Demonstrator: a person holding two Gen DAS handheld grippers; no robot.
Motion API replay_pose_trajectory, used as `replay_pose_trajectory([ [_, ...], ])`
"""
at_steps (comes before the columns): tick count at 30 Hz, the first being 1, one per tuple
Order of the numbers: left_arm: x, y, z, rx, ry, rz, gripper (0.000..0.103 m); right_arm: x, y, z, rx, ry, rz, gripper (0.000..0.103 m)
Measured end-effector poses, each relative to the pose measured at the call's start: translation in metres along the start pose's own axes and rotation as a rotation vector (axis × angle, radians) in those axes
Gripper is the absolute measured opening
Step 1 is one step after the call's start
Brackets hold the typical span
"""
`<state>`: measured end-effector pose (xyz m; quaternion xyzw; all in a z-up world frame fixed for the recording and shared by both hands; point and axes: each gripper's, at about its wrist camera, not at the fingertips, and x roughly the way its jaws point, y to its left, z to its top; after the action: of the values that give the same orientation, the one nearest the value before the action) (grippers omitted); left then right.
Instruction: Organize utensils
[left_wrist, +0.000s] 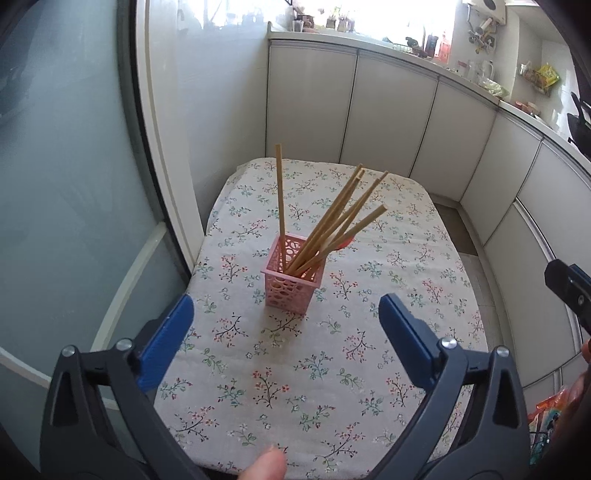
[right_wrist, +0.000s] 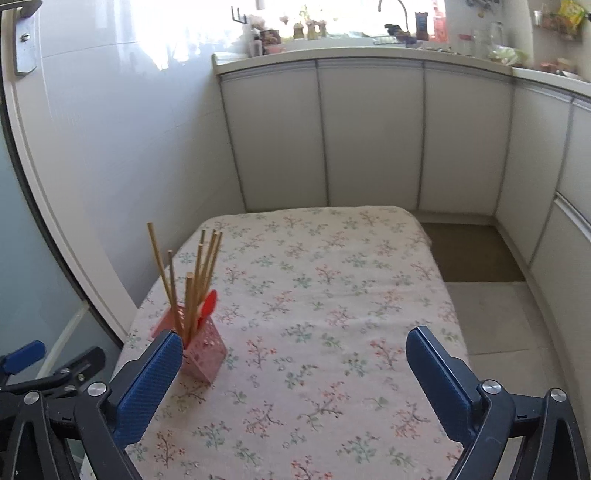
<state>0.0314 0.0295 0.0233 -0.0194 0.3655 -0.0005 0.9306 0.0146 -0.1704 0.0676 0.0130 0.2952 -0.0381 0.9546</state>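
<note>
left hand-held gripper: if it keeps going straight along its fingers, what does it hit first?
Likely the pink utensil basket holding the chopsticks; it sits between the open left hand-held gripper fingers' line, though depth is uncertain.

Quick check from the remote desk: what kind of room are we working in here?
Most likely a home kitchen: white cabinet doors under a cluttered countertop, a curved tap by the bright window, and a pink perforated plastic holder of wooden chopsticks on a floral-clothed table.

A: Your left gripper (left_wrist: 286, 306) gapes wide over the floral tablecloth (left_wrist: 369, 332), gripping nothing.

B: And at twelve o'clock you have the pink perforated plastic basket (left_wrist: 290, 288) holding upright bamboo chopsticks (left_wrist: 332, 221).
</note>
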Motion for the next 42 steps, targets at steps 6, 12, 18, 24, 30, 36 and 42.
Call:
replay_pose_trajectory([
  [6, -0.057, -0.023, -0.002, 0.078, -0.070, -0.038, 0.101, -0.065, -0.012, -0.003, 0.001, -0.029, -0.092, 0.102],
  [12, -0.100, -0.038, -0.008, 0.099, -0.152, -0.014, 0.102, -0.110, -0.013, -0.004, 0.021, -0.066, -0.139, 0.102],
  [18, -0.108, -0.043, -0.011, 0.095, -0.158, -0.021, 0.102, -0.124, -0.007, -0.007, -0.001, -0.068, -0.134, 0.102],
  [24, -0.112, -0.043, -0.013, 0.090, -0.157, -0.006, 0.102, -0.125, -0.005, -0.008, 0.005, -0.073, -0.128, 0.102],
  [30, -0.116, -0.045, -0.014, 0.087, -0.162, -0.003, 0.102, -0.122, -0.005, -0.008, 0.003, -0.062, -0.112, 0.102],
  [36, -0.117, -0.046, -0.014, 0.091, -0.165, 0.000, 0.102, -0.121, -0.004, -0.007, 0.001, -0.062, -0.104, 0.102],
  [42, -0.119, -0.047, -0.014, 0.093, -0.170, -0.001, 0.102, -0.120, -0.003, -0.007, -0.002, -0.063, -0.109, 0.102],
])
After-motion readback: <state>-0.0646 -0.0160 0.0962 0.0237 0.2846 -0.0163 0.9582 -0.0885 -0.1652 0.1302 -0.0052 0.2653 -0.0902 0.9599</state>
